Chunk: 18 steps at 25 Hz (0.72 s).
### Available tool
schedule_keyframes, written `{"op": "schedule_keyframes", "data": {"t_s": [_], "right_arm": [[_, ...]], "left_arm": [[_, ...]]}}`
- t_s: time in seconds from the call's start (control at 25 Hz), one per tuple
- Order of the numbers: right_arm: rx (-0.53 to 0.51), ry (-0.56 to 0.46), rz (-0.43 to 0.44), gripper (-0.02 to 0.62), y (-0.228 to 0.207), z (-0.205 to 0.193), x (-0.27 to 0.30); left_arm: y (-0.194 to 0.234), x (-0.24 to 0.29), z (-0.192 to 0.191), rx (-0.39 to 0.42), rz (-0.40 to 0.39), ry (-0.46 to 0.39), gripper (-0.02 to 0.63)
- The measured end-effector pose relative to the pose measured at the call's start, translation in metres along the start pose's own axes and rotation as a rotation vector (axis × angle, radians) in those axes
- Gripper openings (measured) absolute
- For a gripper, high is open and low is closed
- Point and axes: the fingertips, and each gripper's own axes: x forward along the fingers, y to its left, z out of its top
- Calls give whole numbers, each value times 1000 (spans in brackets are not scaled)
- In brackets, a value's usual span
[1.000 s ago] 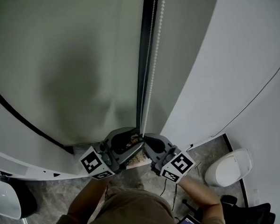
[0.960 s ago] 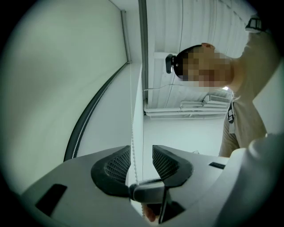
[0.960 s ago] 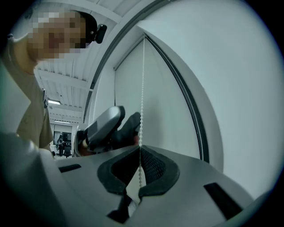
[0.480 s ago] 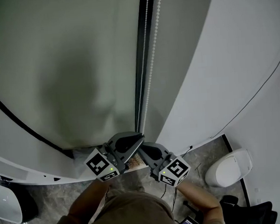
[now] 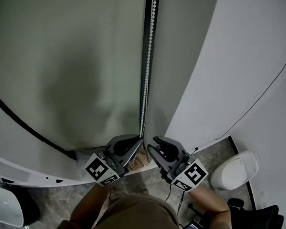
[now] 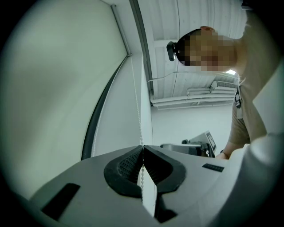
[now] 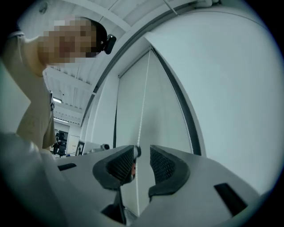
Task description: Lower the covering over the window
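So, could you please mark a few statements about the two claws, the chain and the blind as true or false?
1. The left claw is shut on the bead chain. True.
2. The right claw grips the chain too. False: its jaws have just been opening and stand apart; the chain runs between them, unpressed.
3. In the head view the roller blind hangs left of the chain. True.
4. The chain is a dark woven cord. False: it is a string of small white beads.
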Motion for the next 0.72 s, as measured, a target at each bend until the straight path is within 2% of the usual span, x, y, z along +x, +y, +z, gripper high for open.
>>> {"op": "schedule_keyframes", "data": {"t_s": [0.16,0.4,0.72], "right_arm": [[-20,-50,19,101,10,23,19],[-26,-17,26,100,14,20,33],[39,2,68,18,17,16,31]], "left_arm": [[-9,-10,-16,-11,-4,32,21],[-22,-20,-41,-43,-2,76,23],[-30,-21,-45,-76,-28,74,21]]}}
